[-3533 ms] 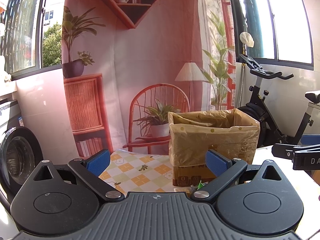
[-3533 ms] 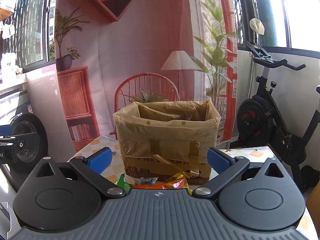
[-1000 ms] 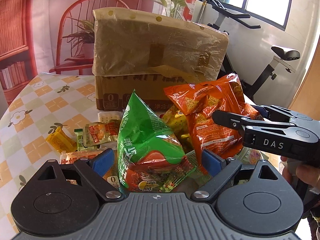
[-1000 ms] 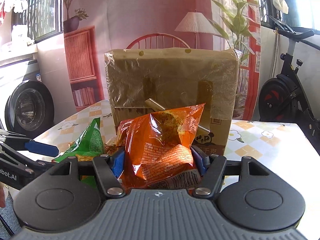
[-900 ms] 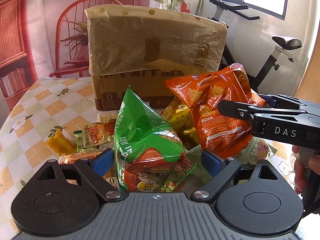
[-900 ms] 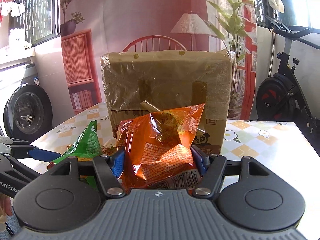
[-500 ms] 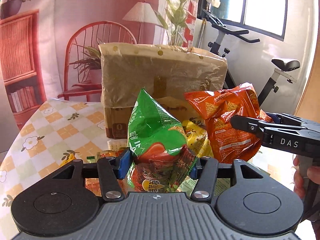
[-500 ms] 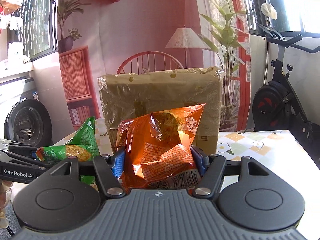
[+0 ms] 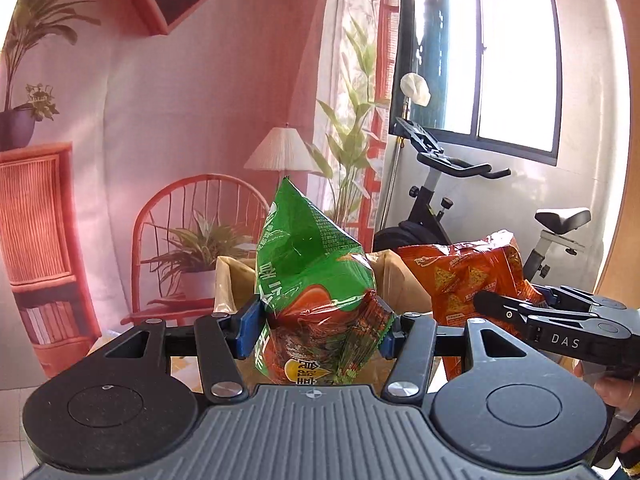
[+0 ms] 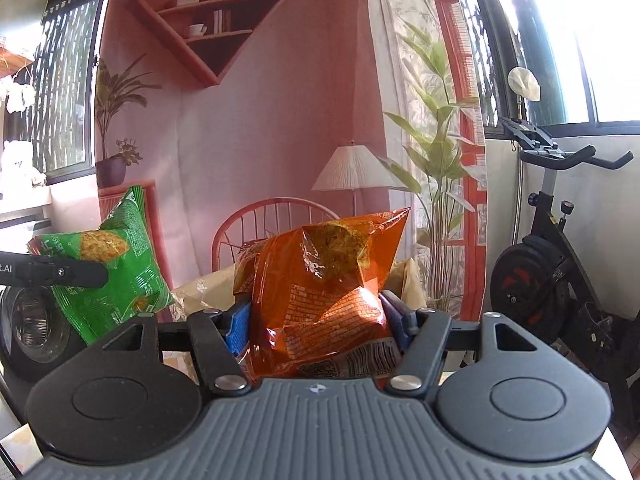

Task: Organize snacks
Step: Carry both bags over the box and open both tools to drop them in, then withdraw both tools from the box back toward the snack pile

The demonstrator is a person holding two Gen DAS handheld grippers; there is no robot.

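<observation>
My left gripper [image 9: 318,330] is shut on a green snack bag [image 9: 308,264], its blue pads pressing the bag's lower half while the top stands upright. In the right wrist view that green snack bag [image 10: 120,268] hangs at the left. My right gripper [image 10: 318,322] is shut on an orange chip bag [image 10: 320,280], also seen as the orange chip bag [image 9: 460,280] at the right of the left wrist view. Both bags are held high, near the open top of the brown cardboard box [image 9: 394,276], whose plastic-lined rim [image 10: 408,276] shows behind them. The table and the other snacks are hidden.
An exercise bike [image 10: 560,264] stands to the right near the window. A printed backdrop with a red chair [image 9: 192,216] and lamp hangs behind the box. A washing machine [image 10: 24,332] is at the far left. A hand [image 9: 616,392] holds the right gripper's handle.
My left gripper closed on the green bag. Both grippers then rose with their bags from the snack pile up to the level of the box's rim.
</observation>
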